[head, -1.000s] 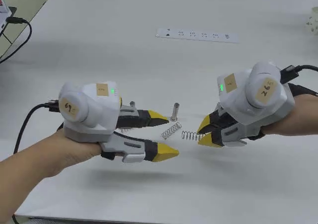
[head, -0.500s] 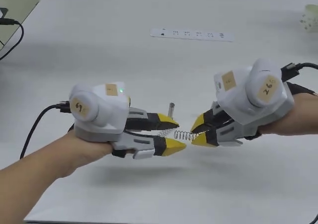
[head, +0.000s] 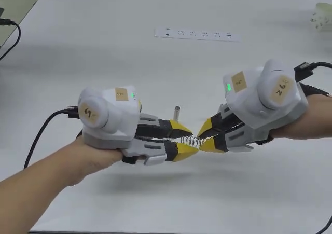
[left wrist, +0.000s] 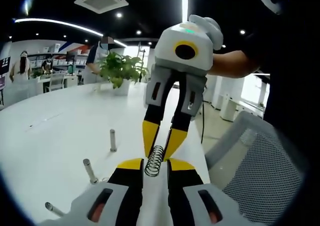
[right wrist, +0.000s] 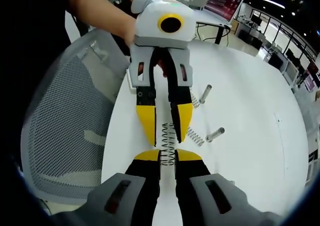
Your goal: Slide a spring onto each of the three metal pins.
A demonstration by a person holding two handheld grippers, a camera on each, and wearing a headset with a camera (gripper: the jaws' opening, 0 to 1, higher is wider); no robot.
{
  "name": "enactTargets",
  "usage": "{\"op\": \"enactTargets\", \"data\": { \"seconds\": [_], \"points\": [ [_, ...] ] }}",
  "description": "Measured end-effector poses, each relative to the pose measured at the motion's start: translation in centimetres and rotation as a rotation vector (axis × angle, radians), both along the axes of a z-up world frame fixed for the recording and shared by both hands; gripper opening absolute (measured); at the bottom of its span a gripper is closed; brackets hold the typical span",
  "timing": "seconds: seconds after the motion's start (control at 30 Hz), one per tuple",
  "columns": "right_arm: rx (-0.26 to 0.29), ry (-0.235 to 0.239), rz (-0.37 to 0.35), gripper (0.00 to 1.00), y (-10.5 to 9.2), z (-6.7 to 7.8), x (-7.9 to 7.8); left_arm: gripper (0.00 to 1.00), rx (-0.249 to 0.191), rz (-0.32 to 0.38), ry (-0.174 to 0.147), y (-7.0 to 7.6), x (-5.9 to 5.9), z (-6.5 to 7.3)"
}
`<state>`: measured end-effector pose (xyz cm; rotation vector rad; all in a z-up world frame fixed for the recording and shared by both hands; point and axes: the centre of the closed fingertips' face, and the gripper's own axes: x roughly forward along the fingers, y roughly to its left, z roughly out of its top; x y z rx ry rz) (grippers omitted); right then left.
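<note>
Narrowed from its earlier wide gape, the left gripper (head: 193, 140), label "69", now pinches one end of the spring (head: 189, 139) mid-frame; the right gripper (head: 201, 141), label "26", pinches the other end. Head view: one upright pin (head: 176, 113) just above the jaws, power strip (head: 197, 35) at top. Left gripper view: three pins (left wrist: 113, 140) at lower left; right gripper view: second spring (right wrist: 195, 136) lying right of centre.
</note>
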<state>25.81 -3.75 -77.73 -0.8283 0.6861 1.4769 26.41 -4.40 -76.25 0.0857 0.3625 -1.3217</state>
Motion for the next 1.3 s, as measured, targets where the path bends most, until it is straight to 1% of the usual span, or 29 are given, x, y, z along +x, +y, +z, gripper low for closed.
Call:
{"op": "enactTargets", "data": {
  "seconds": [0.1, 0.17, 0.43, 0.57, 0.63, 0.77, 0.83, 0.93, 0.97, 1.07, 1.13, 1.17, 1.23, 1.3],
  "points": [
    [-0.004, -0.004, 0.005, 0.08, -0.1, 0.0, -0.1, 0.07, 0.004, -0.003, -0.001, 0.0, 0.0, 0.0],
    [-0.004, 0.001, 0.005, 0.08, -0.1, 0.0, -0.2, 0.04, 0.006, -0.003, -0.007, 0.1, 0.0, 0.0],
    [-0.003, -0.002, 0.013, 0.08, -0.3, 0.0, -0.3, 0.03, 0.006, -0.028, -0.039, 0.0, -0.3, 0.0],
    [-0.001, -0.002, 0.017, 0.08, -0.2, 0.0, -0.5, 0.02, -0.002, -0.029, -0.031, 0.0, -0.4, 0.1],
    [0.001, -0.001, 0.016, 0.08, -0.2, 0.0, -0.5, 0.02, -0.002, -0.031, -0.033, 0.1, -0.4, 0.2],
    [0.012, 0.006, 0.015, 0.08, -0.1, 0.1, -0.6, 0.02, -0.004, -0.037, -0.028, 0.1, -0.5, 0.3],
    [0.016, 0.016, 0.009, 0.09, -0.1, 0.1, -0.8, 0.02, 0.002, -0.044, -0.028, 0.1, -0.7, 0.2],
    [0.019, 0.01, 0.011, 0.09, -0.2, -0.1, -0.9, 0.02, 0.01, -0.048, -0.026, 0.0, -0.8, 0.1],
    [0.024, 0.019, 0.004, 0.09, -0.1, -0.1, -1.0, 0.02, 0.011, -0.052, -0.023, 0.0, -0.9, 0.1],
    [0.021, 0.018, -0.006, 0.1, -0.5, -0.2, -1.0, 0.02, 0.005, -0.052, -0.026, 0.0, -0.9, 0.3],
    [0.019, 0.024, -0.016, 0.13, -0.7, -0.2, -1.0, 0.02, 0.004, -0.05, -0.03, 0.1, -0.8, 0.4],
    [0.018, 0.025, -0.017, 0.12, -0.9, -0.3, -1.0, 0.02, 0.001, -0.051, -0.026, 0.1, -0.8, 0.5],
    [0.021, 0.01, -0.018, 0.1, -1.1, -0.2, -0.9, 0.02, 0.004, -0.056, -0.028, 0.1, -0.9, 0.4],
    [0.025, 0.018, -0.024, 0.09, -1.2, -0.1, -0.9, 0.02, 0.006, -0.059, -0.025, 0.1, -1.0, 0.4]
  ]
}}
